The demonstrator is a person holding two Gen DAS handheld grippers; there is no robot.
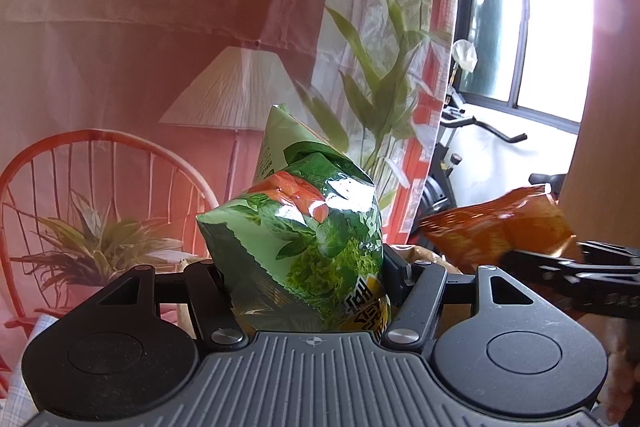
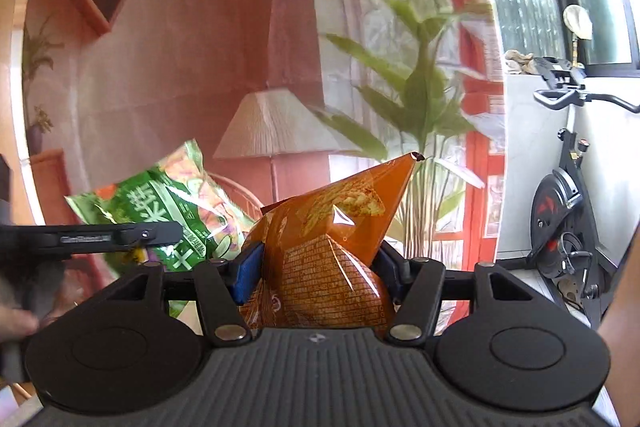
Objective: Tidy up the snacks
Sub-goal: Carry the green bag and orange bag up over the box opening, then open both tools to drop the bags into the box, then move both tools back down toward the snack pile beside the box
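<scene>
Green snack bag (image 1: 304, 247): glossy plastic film, crinkled, strong glare patches, zigzag-cut seal edge. Orange snack bag (image 2: 324, 259), just right of the green one: same glossy film, partly see-through near its top corner. Left gripper (image 1: 306, 279) around the green bag: matt black plastic, ribbed grey deck, bright metal pivot screws. Right gripper (image 2: 318, 267): same finish, blue pads. Backdrop (image 1: 132, 27) behind the green bag: matt printed cloth, creased with fold lines.
</scene>
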